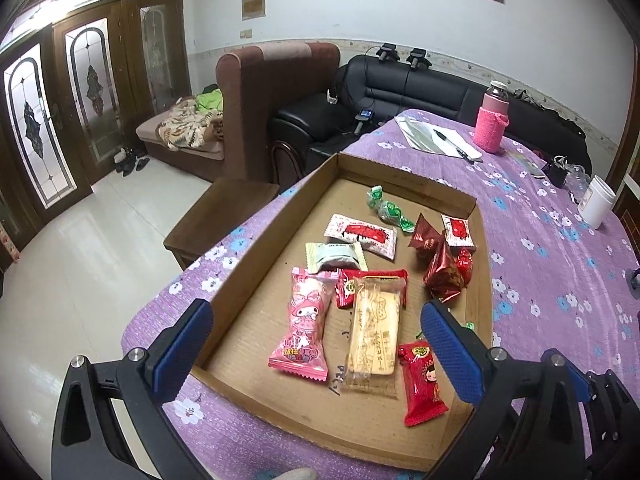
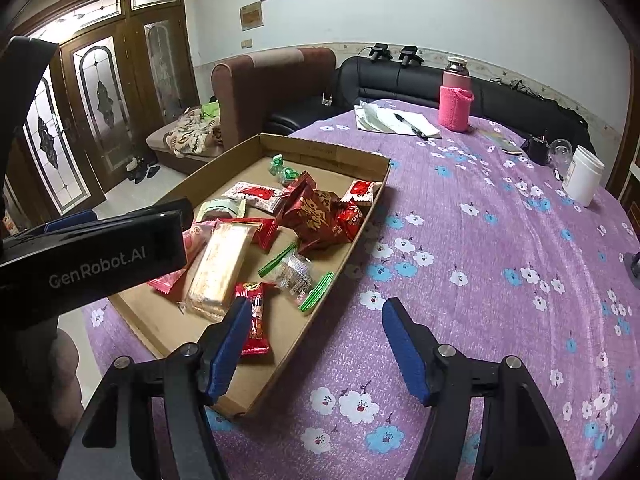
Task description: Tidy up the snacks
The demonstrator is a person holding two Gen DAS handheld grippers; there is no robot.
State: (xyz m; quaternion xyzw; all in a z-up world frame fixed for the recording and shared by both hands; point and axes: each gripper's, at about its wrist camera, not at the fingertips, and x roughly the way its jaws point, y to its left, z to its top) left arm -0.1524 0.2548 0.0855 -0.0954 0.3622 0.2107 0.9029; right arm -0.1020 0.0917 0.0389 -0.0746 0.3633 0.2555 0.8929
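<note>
A shallow cardboard tray sits on the purple flowered tablecloth and holds several wrapped snacks. Among them are a pink cartoon packet, a clear biscuit pack, a red packet, red foil bags and a green candy. My left gripper hovers open over the tray's near end, and its pads touch nothing. My right gripper is open above the tray's right wall, near a green-edged clear packet. The left gripper's black body hides the pink packet in the right wrist view.
A pink-sleeved bottle, papers with a pen and a white jar stand at the table's far side. A brown armchair and a black sofa lie beyond. The table edge drops to the tiled floor on the left.
</note>
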